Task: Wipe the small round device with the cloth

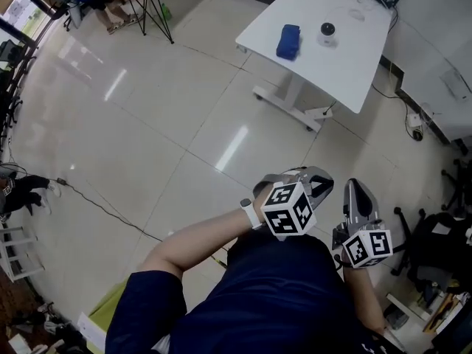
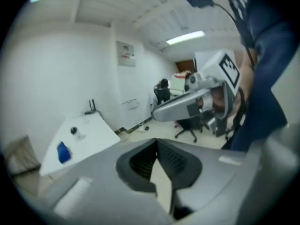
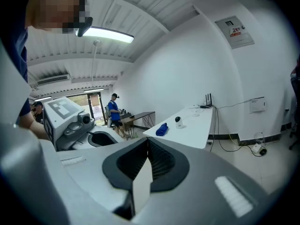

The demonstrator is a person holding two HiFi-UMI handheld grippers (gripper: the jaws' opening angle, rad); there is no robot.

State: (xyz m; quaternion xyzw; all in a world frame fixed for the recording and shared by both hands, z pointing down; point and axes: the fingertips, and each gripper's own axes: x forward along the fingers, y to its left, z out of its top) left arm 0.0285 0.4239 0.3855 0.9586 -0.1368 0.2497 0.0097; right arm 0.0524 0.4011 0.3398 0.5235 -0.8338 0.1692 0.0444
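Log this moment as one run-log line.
wiping: not begun | left gripper: shut, empty | right gripper: shut, empty | blue cloth, small round device: apart on white table

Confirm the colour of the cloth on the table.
Blue. The cloth lies on the white table, apart from the small round device; head view shows it best.

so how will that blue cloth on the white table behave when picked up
The blue cloth lies in a soft lump, so it probably droops and unfolds when lifted. It looks small, so likely light. On the smooth white table it may slide if pushed.
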